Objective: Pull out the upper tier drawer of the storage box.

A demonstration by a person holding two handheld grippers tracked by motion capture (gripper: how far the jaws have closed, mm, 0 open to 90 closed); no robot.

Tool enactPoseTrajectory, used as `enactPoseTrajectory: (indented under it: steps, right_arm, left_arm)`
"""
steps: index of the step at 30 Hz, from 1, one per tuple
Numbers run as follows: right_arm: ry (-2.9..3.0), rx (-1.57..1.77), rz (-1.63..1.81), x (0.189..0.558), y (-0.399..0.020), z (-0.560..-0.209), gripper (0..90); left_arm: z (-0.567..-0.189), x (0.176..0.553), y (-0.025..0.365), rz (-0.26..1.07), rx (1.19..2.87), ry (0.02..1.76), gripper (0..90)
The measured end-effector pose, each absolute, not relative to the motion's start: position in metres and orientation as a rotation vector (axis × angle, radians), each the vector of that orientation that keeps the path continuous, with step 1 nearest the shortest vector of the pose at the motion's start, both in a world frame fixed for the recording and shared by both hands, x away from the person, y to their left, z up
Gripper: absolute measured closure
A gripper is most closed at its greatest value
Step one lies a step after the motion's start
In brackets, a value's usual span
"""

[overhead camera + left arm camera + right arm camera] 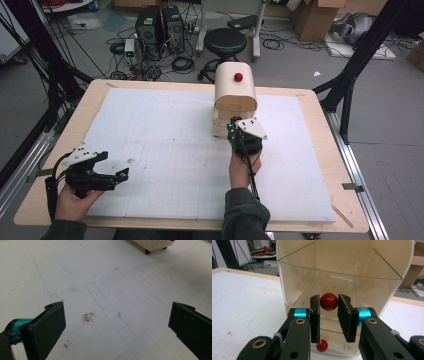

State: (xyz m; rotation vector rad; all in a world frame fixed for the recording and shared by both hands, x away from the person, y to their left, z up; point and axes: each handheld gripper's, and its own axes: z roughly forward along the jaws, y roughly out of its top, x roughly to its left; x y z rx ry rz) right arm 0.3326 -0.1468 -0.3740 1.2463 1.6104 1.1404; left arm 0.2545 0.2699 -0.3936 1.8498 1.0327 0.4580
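Right gripper (329, 312) clamped on round red knob (328, 301) of clear plastic drawer (337, 280): pull straight toward near edge, level; left gripper (117, 327) wide, idle

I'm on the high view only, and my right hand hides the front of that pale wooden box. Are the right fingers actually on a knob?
Observer: Yes, the right gripper has its fingers shut on a round red knob on a clear plastic front panel.
Operator: Any other knob there?
Observer: A second red knob sits lower down, below the held one.
Operator: Anything inside?
Observer: Through the clear panel, the pale wooden box looks empty.
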Motion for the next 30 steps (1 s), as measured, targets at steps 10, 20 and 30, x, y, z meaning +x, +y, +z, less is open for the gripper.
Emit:
enactPoseTrajectory:
  steps: [10, 20, 30]
  right_arm:
    - [1.615, 1.246, 1.146, 0.328, -0.148, -0.374, 72.5]
    - [1.623, 1.244, 1.15, 0.323, -0.149, -0.374, 72.5]
    - [1.63, 1.235, 1.156, 0.318, -0.15, -0.374, 72.6]
  left_arm:
    - [-0.394, 0.254, 0.271, 0.457, 1.848, 1.039, 1.7]
    - [-0.393, 0.254, 0.271, 0.46, 1.85, 1.036, 1.7]
    - [-0.393, 0.254, 0.27, 0.462, 1.856, 1.037, 1.7]
